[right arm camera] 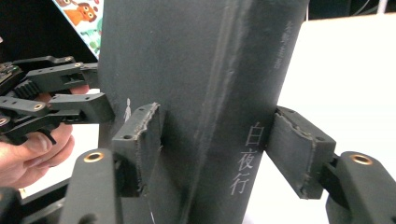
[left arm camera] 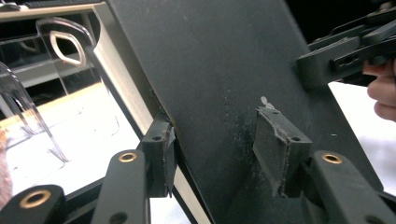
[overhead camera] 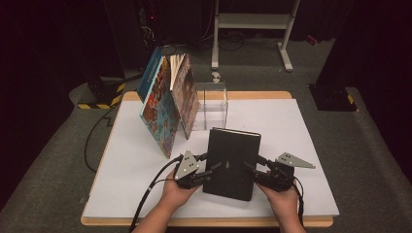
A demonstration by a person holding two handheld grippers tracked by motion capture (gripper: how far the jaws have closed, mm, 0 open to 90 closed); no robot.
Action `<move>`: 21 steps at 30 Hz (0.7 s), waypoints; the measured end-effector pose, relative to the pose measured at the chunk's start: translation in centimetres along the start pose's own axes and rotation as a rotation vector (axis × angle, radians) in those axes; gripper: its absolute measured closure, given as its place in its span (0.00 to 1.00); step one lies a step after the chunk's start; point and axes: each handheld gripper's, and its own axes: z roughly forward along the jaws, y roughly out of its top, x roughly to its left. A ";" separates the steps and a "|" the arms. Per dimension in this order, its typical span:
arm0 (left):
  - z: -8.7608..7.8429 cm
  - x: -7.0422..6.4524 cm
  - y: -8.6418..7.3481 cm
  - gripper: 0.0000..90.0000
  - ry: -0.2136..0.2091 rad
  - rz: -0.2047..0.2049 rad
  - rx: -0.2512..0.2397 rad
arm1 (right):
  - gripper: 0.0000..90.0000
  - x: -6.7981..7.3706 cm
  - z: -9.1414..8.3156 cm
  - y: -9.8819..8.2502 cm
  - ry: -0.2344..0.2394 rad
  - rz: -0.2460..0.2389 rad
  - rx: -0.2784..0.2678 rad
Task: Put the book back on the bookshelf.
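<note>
Matte black hardback book (overhead camera: 232, 160) (rectangular, cream-edged) between claws.

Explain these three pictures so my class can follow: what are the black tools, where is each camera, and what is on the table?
A person holds a hand tool, a gripper with two jaws, in each hand. One camera looks down from above; the other two ride on the grippers and look along their jaws. The left gripper and right gripper clasp a black book from both sides, over the white table. The left one grips its page edge, the right one its spine, which bears pale characters. Behind stand picture books leaning together, beside a clear stand.
</note>
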 end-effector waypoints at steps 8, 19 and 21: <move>0.2 -0.1 0.6 0.60 0.042 0.050 -0.007 | 0.48 0.8 -1.0 0.4 -0.048 -0.077 -0.058; -1.2 -0.5 -1.0 0.63 0.073 0.051 0.002 | 0.49 1.1 -1.7 -0.5 -0.027 -0.117 -0.096; -1.3 -0.2 -1.2 0.60 0.075 0.033 0.003 | 0.49 1.1 -1.8 -0.7 -0.030 -0.121 -0.098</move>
